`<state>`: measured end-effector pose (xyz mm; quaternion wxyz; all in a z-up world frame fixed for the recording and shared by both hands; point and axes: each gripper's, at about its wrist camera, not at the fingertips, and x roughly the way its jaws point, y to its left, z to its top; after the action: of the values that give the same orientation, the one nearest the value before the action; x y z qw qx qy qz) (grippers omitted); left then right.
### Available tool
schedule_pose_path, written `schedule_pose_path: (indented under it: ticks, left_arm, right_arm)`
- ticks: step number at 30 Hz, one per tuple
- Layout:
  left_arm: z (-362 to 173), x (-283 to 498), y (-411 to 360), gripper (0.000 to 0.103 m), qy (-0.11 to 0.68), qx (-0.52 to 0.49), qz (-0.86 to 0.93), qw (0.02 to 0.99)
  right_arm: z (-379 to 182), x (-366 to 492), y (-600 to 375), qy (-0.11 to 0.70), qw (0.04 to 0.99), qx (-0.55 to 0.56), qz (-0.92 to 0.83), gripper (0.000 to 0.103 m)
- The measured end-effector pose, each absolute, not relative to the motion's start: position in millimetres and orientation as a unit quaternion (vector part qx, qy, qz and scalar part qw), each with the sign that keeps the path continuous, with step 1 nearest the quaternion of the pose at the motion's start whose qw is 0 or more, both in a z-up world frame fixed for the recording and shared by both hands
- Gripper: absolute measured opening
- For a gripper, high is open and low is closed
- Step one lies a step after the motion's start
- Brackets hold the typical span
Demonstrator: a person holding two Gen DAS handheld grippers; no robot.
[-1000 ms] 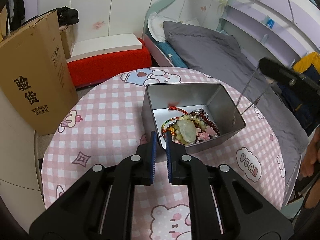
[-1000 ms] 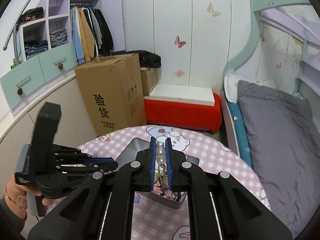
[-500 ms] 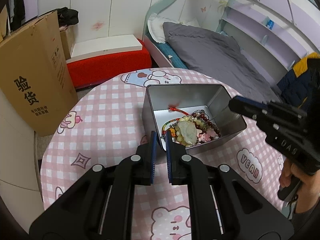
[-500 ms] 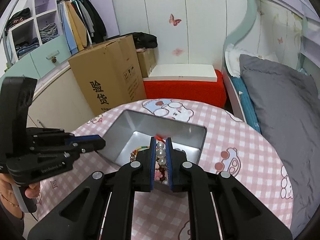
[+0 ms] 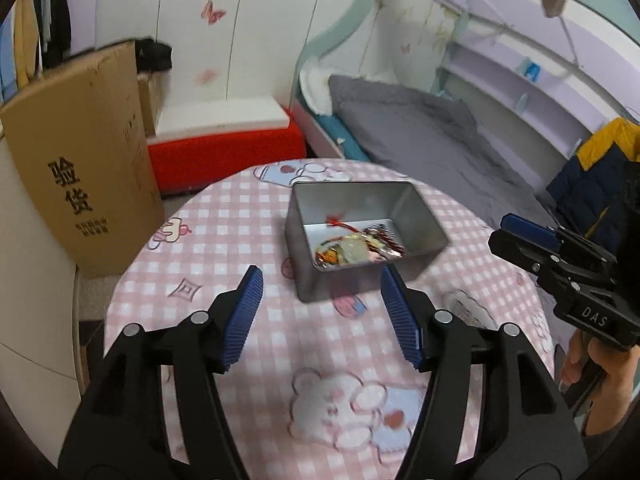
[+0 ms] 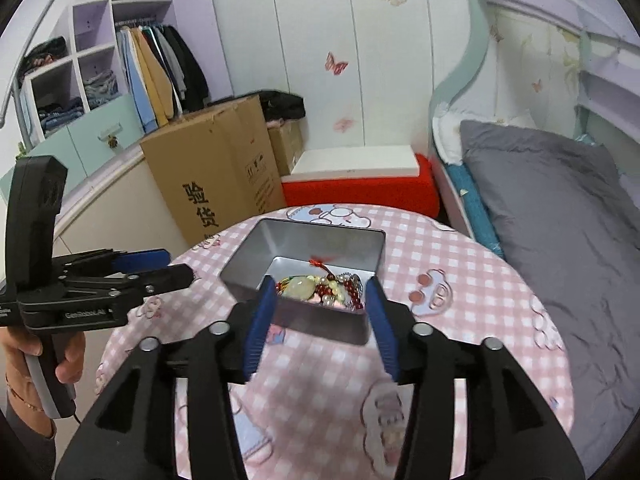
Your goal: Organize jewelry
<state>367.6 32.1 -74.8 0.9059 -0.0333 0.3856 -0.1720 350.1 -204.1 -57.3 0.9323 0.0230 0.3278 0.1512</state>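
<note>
A grey metal tin (image 5: 420, 216) (image 6: 256, 248) stands on the round pink checked table (image 5: 224, 240) (image 6: 472, 288). Inside lies a heap of jewelry (image 5: 356, 244) (image 6: 324, 288): bead strings, a pale jade pendant and a red cord. My left gripper (image 5: 322, 304) is open and empty, above the table just short of the tin's near wall. My right gripper (image 6: 322, 304) is open and empty, its fingers either side of the tin's near corner. Each gripper also shows in the other's view, the right one (image 5: 532, 240) and the left one (image 6: 160, 266).
A cardboard box (image 6: 216, 172) and a red bench with a white top (image 6: 356, 184) stand on the floor behind the table. A bed with a grey cover (image 6: 560, 200) lies to the right. A wardrobe with clothes (image 6: 152, 68) is at the back left.
Both grippers were shut and are now open. The right one let go of the pearl bead string it held over the tin. The left one has drawn back from the tin.
</note>
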Motion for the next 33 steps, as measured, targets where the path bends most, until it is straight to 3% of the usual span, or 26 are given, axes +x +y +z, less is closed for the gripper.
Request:
schedule_pose_path:
  ticks: [10, 21, 33]
  left_arm:
    - [-24.8, 220.2, 29.2, 0.089, 0.269, 0.003, -0.144, 0.952]
    - [1.1, 94.4, 29.5, 0.096, 0.170, -0.011, -0.133, 0.976]
    - [5.3, 20.3, 14.9, 0.096, 0.115, 0.005, -0.116, 0.987]
  right_arm:
    - [-19.0, 217.2, -180.4, 0.235, 0.963, -0.007, 0.132, 0.074]
    - [-6.7, 94.2, -167.8, 0.143, 0.984, 0.007, 0.105, 0.092]
    - [0.6, 28.8, -165.6, 0.095, 0.993, -0.014, 0.075, 0.095]
